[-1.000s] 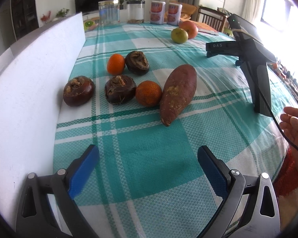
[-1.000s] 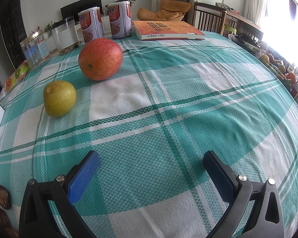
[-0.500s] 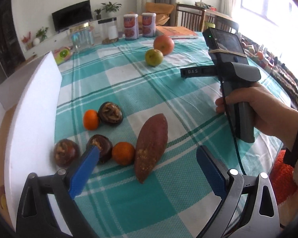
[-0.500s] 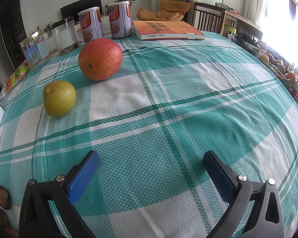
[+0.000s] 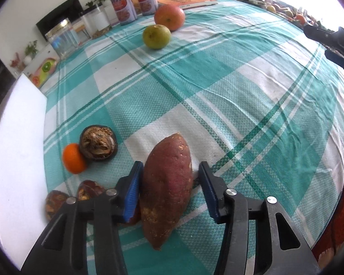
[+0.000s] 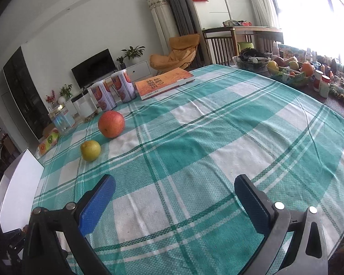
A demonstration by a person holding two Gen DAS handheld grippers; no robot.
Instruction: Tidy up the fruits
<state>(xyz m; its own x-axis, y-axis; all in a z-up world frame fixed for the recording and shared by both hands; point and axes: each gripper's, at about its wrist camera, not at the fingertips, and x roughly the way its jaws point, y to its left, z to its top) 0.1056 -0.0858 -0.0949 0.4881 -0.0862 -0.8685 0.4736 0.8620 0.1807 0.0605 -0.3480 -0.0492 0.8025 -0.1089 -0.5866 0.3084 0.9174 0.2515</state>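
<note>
Left wrist view: my left hand-held gripper [image 5: 169, 180] straddles the sweet potato [image 5: 167, 183], which lies on the worktop [image 5: 240, 87] at the near left. The jaws have just been closing around it; the left pad looks to be against its skin, while a sliver of cloth shows beside the right pad, so I judge the grip not yet made. The tuber is spindle-shaped, with matt reddish-brown skin, pitted and scuffed near its tip. Left of it lie a glossy mandarin [image 5: 73, 158] touching a dark, crusty, flattened round piece [image 5: 98, 143]; two more such pieces sit nearer, partly hidden. A white foam board [image 5: 16, 149] stands along the left edge.

Right wrist view: my right hand-held gripper [image 6: 174, 201] hangs wide open and empty over the woven teal-and-white check cloth. A smooth red apple [image 6: 111, 124] and a yellow-green round fruit [image 6: 90, 150] sit apart at the far left.

I judge the sorting barely begun: nothing appears gathered yet.
</note>
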